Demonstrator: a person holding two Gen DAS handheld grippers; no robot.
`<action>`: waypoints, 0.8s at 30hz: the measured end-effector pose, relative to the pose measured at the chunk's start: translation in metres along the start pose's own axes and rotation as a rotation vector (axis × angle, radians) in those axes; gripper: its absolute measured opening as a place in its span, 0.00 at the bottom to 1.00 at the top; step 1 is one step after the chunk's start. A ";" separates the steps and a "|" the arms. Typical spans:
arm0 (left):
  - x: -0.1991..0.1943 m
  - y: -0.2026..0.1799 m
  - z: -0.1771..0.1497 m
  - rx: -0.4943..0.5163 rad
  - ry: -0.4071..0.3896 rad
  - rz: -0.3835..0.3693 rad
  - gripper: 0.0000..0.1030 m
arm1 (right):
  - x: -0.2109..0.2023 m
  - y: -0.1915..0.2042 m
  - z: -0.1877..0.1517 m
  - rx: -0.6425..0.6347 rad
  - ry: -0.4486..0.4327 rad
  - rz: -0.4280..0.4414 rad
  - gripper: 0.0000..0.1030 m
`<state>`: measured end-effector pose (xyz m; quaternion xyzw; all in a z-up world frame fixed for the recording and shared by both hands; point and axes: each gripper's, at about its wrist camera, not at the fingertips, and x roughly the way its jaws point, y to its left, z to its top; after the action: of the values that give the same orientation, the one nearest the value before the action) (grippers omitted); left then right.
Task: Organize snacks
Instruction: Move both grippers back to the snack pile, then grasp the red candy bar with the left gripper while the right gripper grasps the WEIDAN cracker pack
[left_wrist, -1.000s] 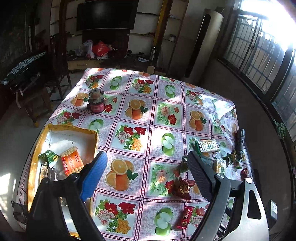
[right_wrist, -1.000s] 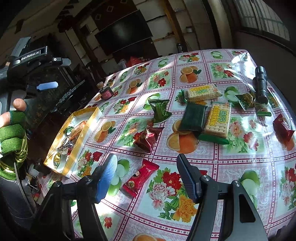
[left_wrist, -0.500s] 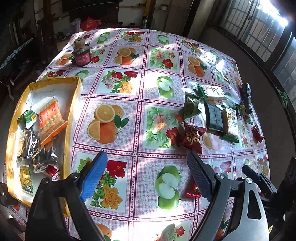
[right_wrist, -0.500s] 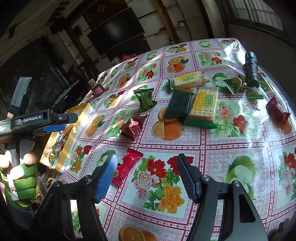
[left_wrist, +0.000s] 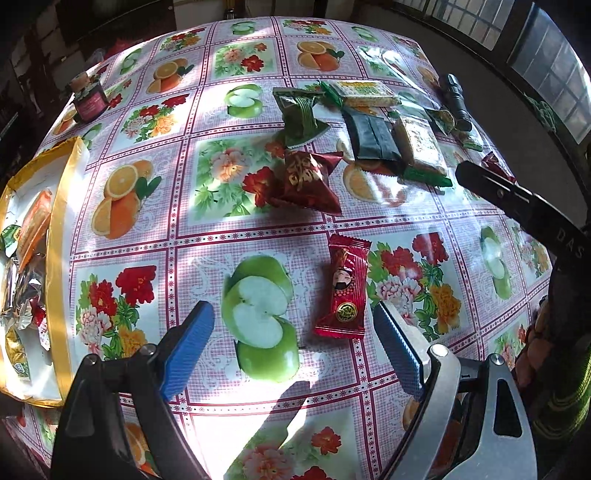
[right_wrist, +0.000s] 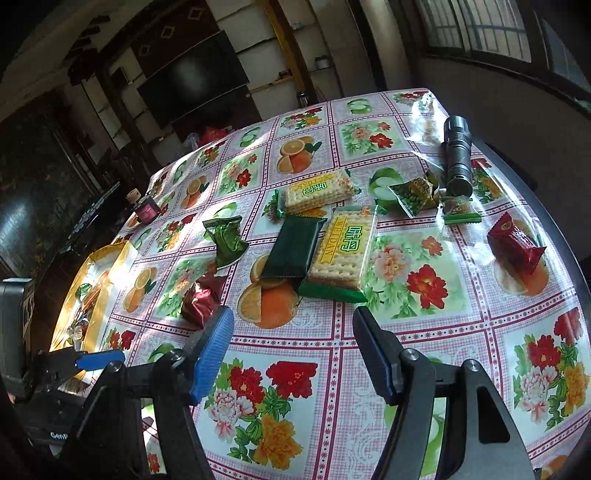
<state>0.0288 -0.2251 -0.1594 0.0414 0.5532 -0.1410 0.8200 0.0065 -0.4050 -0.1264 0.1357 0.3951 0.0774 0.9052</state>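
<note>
L claw (left_wrist: 293, 325) wide, empty, over the table (left_wrist: 236, 221), w/ red candy packet (left_wrist: 345, 288) lying just ahead btwn its fingers, not touched. R claw (right_wrist: 293, 332) partly open, empty. Beyond: dark red pouch (left_wrist: 310, 181), cracker packs (right_wrist: 345, 251), far flashlight (right_wrist: 458, 155). Gold tray (left_wrist: 59, 258) at left holds snacks.

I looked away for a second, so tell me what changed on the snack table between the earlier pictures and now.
The left gripper has swung down toward the table, its open jaws now hanging above the small red candy packet. The right gripper drifted slightly toward the cracker packs, also open. Nothing was grasped or released. The snacks, the yellow cardboard tray and the black flashlight stayed put.
</note>
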 end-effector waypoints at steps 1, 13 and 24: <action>0.001 -0.002 0.000 0.008 0.001 0.006 0.85 | 0.004 -0.002 0.003 0.000 0.000 -0.020 0.65; 0.010 -0.021 0.003 0.055 -0.017 0.083 0.85 | 0.031 -0.019 0.027 0.028 0.011 -0.084 0.65; 0.034 -0.021 0.008 0.060 0.019 0.063 0.84 | 0.076 -0.020 0.041 -0.019 0.097 -0.159 0.58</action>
<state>0.0421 -0.2533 -0.1854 0.0847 0.5548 -0.1309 0.8172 0.0893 -0.4128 -0.1587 0.0916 0.4473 0.0155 0.8896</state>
